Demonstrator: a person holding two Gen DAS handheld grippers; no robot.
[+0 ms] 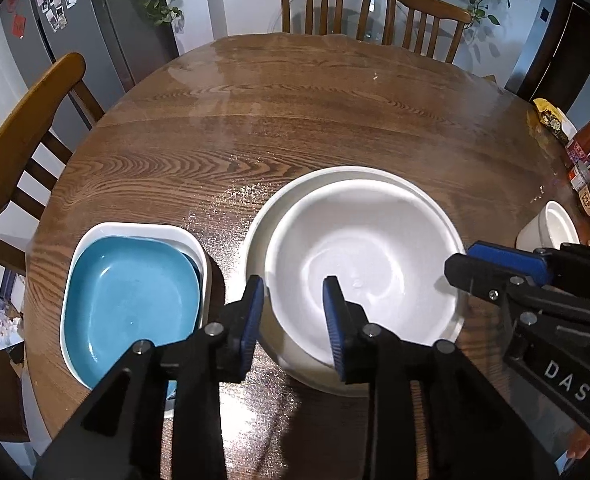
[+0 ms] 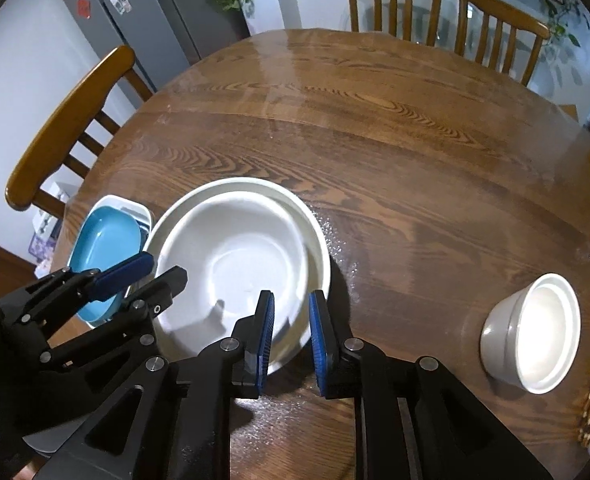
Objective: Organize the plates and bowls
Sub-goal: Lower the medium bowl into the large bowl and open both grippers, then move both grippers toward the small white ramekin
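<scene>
1. So, two stacks look done: a blue plate [image 1: 131, 296] sits nested in a white square plate [image 1: 143, 230], and just beside it a white bowl [image 1: 359, 264] sits inside a bigger white bowl [image 1: 335, 174], all on the counter [image 1: 295, 120].
2. Left claw [image 1: 293, 318] straddles the inner bowl's near-left rim, jaws parted, pads not pressing.
3. Right claw [image 2: 291, 344] straddles the right rim, also slack, gripping nothing.
4. Left to do, probably: a small bowl [image 2: 535, 332] stands well apart at right, not yet stacked.
</scene>
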